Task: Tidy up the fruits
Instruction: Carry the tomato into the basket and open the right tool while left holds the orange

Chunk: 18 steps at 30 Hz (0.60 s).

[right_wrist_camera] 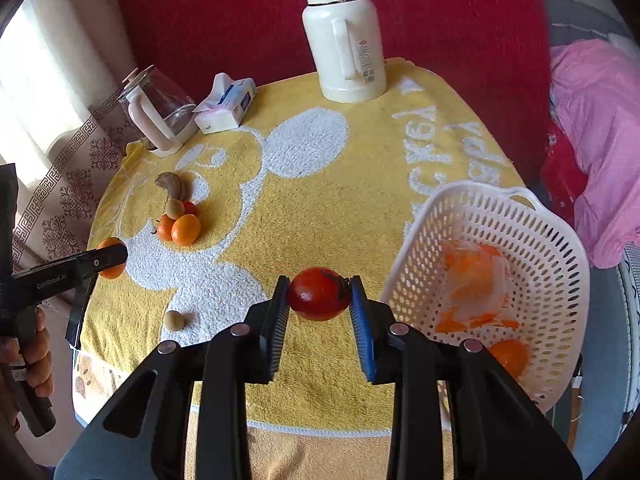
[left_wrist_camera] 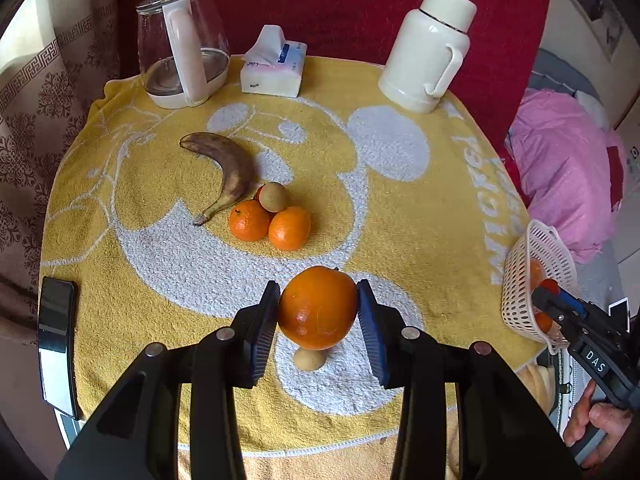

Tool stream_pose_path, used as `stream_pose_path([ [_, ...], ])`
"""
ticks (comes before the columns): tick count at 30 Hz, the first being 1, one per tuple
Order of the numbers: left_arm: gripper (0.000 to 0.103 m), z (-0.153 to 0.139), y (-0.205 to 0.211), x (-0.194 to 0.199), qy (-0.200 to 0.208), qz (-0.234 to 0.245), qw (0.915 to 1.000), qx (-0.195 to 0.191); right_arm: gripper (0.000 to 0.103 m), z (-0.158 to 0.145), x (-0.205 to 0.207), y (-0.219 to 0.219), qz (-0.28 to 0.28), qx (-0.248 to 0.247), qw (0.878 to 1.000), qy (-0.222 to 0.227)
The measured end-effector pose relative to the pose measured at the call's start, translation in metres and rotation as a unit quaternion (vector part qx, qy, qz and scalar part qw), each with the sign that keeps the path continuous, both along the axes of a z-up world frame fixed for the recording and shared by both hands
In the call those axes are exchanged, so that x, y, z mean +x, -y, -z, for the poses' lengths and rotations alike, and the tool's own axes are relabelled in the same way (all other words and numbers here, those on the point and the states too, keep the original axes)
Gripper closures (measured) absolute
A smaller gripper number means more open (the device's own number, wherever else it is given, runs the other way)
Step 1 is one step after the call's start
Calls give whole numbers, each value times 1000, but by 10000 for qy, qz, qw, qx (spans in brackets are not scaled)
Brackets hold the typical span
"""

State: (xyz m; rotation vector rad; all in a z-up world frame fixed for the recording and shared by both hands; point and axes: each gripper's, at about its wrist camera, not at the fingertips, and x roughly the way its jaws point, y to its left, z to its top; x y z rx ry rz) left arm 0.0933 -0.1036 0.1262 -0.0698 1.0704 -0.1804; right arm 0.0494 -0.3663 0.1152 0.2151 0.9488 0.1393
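Observation:
My left gripper [left_wrist_camera: 318, 310] is shut on a large orange [left_wrist_camera: 318, 307], held above the yellow towel. My right gripper [right_wrist_camera: 320, 294] is shut on a red tomato-like fruit [right_wrist_camera: 319, 294], just left of the white perforated basket [right_wrist_camera: 552, 248]. The basket sits at the table's right edge and holds orange fruit [right_wrist_camera: 508, 356] and a clear plastic bag. A browned banana [left_wrist_camera: 230, 172], two mandarins [left_wrist_camera: 250, 220] and a small brown fruit [left_wrist_camera: 274, 197] lie grouped mid-table. Another small tan fruit [left_wrist_camera: 309, 359] rests below the held orange.
A glass kettle [left_wrist_camera: 180, 44], a tissue pack [left_wrist_camera: 274, 66] and a white thermos [left_wrist_camera: 430, 50] stand along the table's back edge. A black phone [left_wrist_camera: 56, 320] lies at the left edge. Pink bedding [left_wrist_camera: 560, 168] lies beyond the right side.

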Motion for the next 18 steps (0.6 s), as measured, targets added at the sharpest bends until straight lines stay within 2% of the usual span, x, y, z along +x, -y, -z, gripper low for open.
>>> stream_pose_path([
  [10, 63, -7, 55, -13, 110, 267, 9996, -19, 73, 14, -23, 65, 461, -56, 9988, -141],
  [18, 63, -9, 86, -22, 124, 395, 9991, -9, 72, 28, -28, 85, 469, 50, 9985, -292],
])
